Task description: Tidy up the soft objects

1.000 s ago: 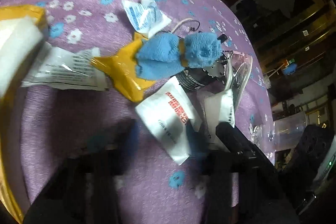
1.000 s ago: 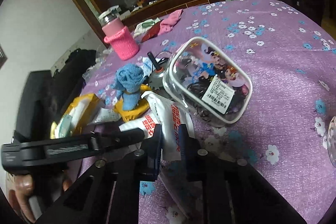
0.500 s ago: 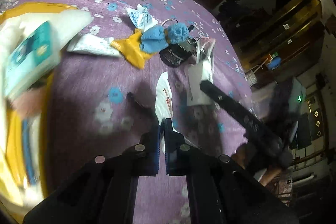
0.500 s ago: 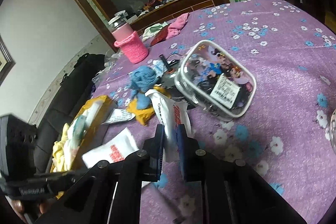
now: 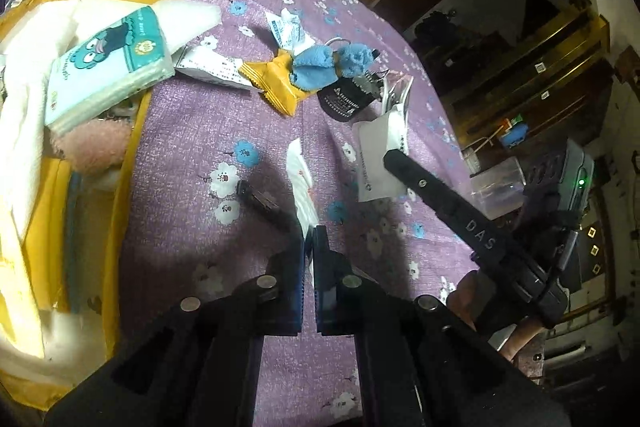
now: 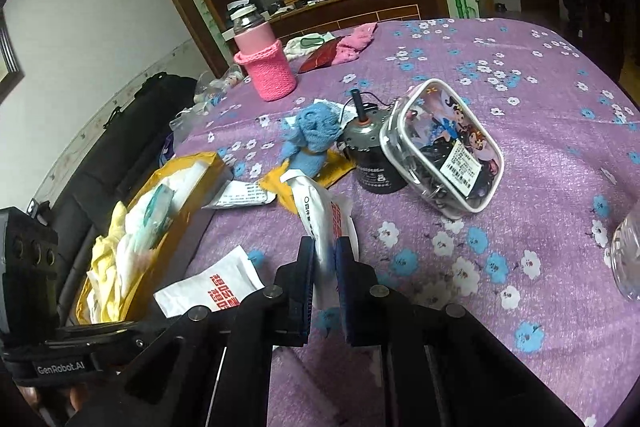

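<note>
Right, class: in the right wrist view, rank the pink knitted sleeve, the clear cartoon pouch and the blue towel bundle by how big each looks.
1. clear cartoon pouch, clearly largest.
2. pink knitted sleeve and blue towel bundle look about alike; the sleeve stands farther from the camera, so I won't rank them.

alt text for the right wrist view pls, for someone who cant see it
The right gripper is shut on a white packet with red print, held over a purple floral tablecloth. Behind it lie a blue cloth toy, a clear cartoon pouch and a pink knitted bottle sleeve; a yellow box of soft items sits at left.
</note>
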A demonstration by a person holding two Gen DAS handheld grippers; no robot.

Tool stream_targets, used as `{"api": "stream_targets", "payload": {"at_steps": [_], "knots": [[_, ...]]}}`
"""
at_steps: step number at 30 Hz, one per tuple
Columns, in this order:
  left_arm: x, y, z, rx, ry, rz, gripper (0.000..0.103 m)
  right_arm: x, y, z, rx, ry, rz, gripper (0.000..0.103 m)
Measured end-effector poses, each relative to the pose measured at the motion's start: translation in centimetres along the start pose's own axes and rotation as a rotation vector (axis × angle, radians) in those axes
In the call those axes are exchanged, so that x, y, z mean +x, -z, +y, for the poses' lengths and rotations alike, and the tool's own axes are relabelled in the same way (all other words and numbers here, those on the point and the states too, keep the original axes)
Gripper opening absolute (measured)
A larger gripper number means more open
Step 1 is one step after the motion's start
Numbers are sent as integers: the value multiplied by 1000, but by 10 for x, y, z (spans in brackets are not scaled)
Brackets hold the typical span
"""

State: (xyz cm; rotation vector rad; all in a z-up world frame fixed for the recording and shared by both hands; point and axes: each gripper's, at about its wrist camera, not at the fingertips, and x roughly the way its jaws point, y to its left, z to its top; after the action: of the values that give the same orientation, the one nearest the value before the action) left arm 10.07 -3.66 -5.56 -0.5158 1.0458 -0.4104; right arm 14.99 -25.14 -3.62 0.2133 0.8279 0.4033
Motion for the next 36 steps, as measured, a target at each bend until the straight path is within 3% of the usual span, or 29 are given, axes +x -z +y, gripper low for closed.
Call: {"api": "stream_targets", "payload": {"at_steps": [12,16,18,20,22,23,28,34,36], "knots": [[-22,22,2,-5,20,-30,1,-11,20,14,-30,10,11,10],[-17,37,-1,3,41,25,3,-12,22,18,-38,11,15,10],[-9,45,-1,1,13,75,13,-12,23,17,-36,10,17,10],[-2,52,-1,21,-28,136,18,-12,23,16,-30,10,20,10],[-3,55,-1,37,-54,148,34,-11,24,14,-23,7,25,10],[-5,56,-2,42,-61,142,49,-11,24,13,-21,8,25,10],[-7,49,-3,35,-66,100,55,-11,24,9,-4,9,28,10],[28,32,-18,127,-205,116,56,-18,26,8,-5,11,21,10],[36,27,-20,147,-252,102,76,-20,27,7,-6,14,22,10]]}}
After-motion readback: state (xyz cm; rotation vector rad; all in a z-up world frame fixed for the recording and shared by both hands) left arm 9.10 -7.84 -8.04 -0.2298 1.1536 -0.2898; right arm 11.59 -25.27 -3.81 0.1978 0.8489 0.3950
